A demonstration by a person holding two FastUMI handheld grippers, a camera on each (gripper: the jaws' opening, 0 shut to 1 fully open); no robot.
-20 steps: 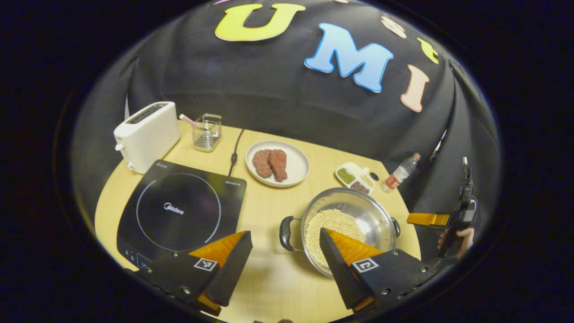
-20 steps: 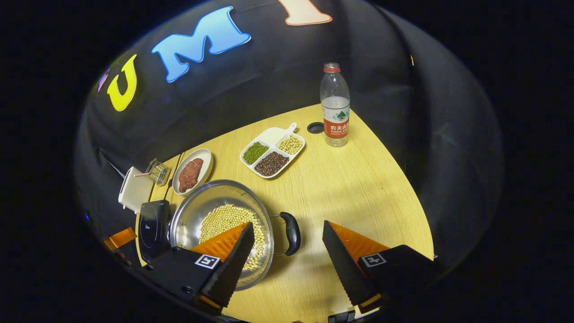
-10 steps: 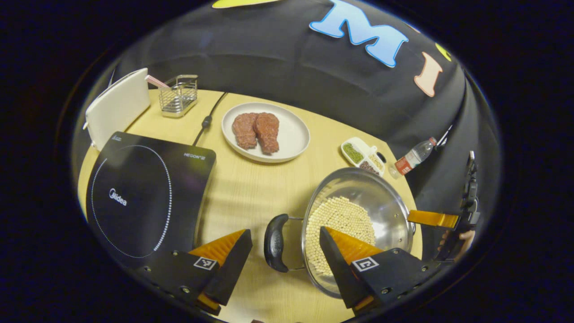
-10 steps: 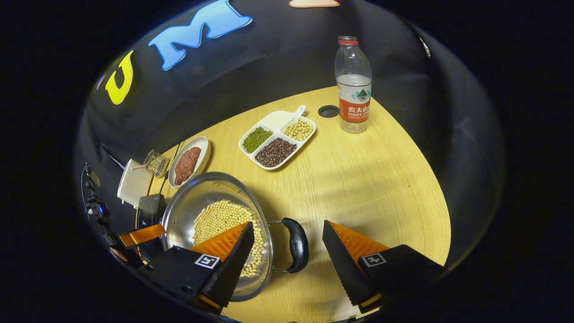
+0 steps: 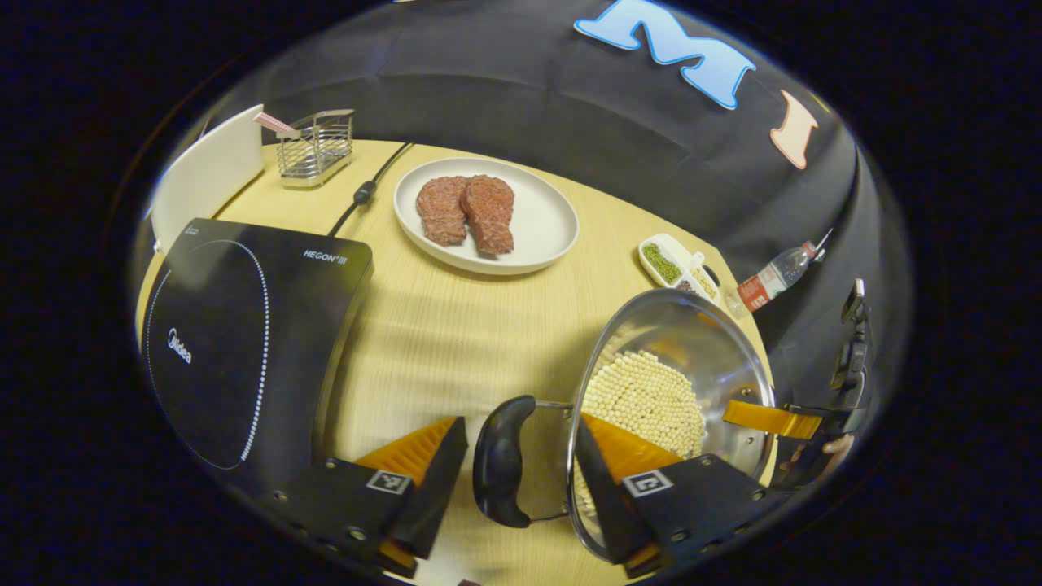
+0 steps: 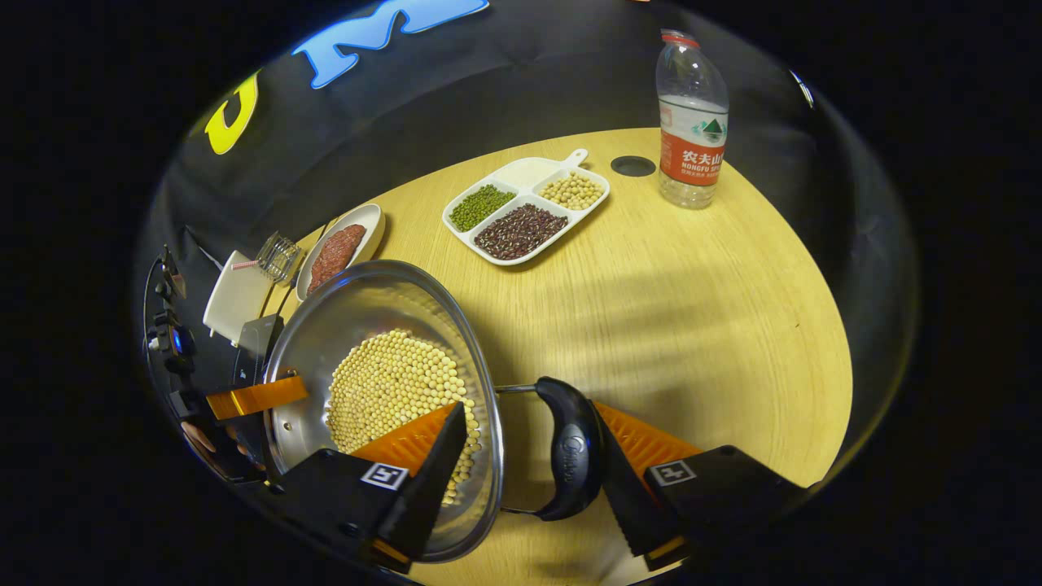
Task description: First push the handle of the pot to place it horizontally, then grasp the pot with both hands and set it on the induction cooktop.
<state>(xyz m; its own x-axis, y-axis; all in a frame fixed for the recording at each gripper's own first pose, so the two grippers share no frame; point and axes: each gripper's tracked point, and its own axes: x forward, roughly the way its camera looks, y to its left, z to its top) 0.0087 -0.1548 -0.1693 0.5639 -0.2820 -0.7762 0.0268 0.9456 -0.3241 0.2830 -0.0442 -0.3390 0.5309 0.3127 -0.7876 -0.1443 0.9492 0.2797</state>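
Closed in on the pot (image 5: 667,382) over the last second: from hovering back above the tabletop (image 5: 456,325) to straddling a handle on each side. Left gripper (image 5: 521,480) spread open, the pot's near black handle (image 5: 498,462) sitting in the gap between its fingers, one finger over the rim above the soybeans (image 5: 643,399); no squeeze visible yet. Right gripper (image 6: 525,468) likewise open around the opposite handle (image 6: 570,460), that handle lying close against its right finger, the other finger reaching over the rim toward the beans. Also visible at the pot's far side in each view: the other gripper's finger.

Probably means the handle push is finished and the two-handed grasp is about to begin; lift and carry not yet started. Pot resting on the tabletop, well right of the induction cooktop (image 5: 244,342), with bare wood between.

Pale wooden tabletop, rounded edge, black cloth booth wall behind. Beyond the pot: a white plate with two pieces of meat (image 5: 487,216), a divided bean tray (image 6: 525,207), a water bottle (image 6: 690,122), a wire rack (image 5: 313,146), and a white toaster (image 5: 207,183) behind the cooktop.
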